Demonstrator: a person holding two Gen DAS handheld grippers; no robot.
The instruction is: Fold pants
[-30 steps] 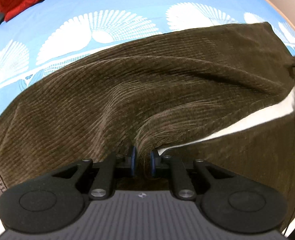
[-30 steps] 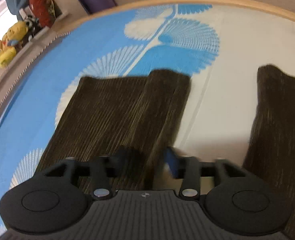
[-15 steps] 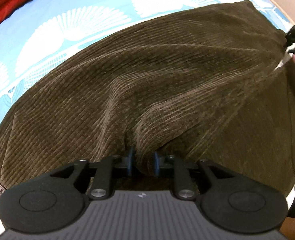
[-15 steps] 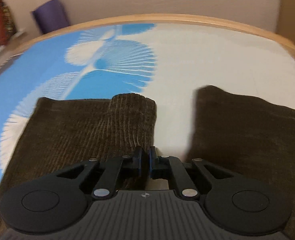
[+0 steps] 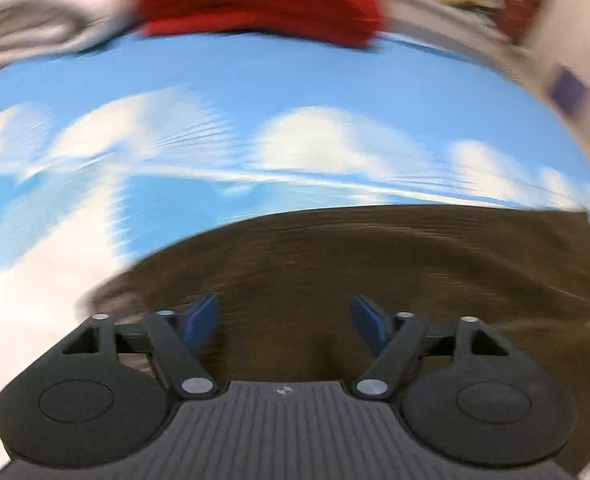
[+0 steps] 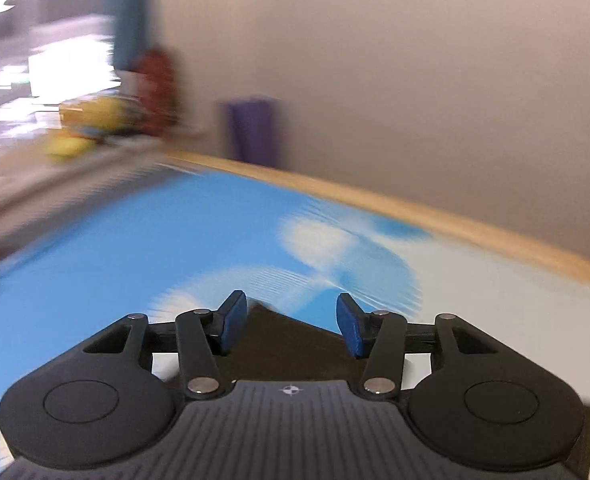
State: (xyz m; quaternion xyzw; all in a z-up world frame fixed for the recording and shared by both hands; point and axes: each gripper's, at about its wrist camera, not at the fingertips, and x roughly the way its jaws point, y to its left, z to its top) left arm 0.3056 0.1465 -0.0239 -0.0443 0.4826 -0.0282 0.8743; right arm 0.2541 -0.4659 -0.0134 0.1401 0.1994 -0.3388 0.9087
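The brown corduroy pants (image 5: 395,264) lie flat on the blue and white patterned bed cover (image 5: 255,92), below and ahead of my left gripper (image 5: 285,314). The left gripper is open and empty, just above the cloth. In the right wrist view a corner of the pants (image 6: 291,340) shows between the blue pads of my right gripper (image 6: 291,316), which is open and holds nothing. Both views are blurred by motion.
A red garment (image 5: 255,0) and a pale garment (image 5: 43,24) lie at the far side of the bed. The wooden bed edge (image 6: 435,216) runs along a beige wall, with a purple object (image 6: 253,132) and a yellow toy (image 6: 83,128) beyond.
Both grippers have opened and let go of the pants. Both have lifted and tilted up, so the pants now lie low in each view.
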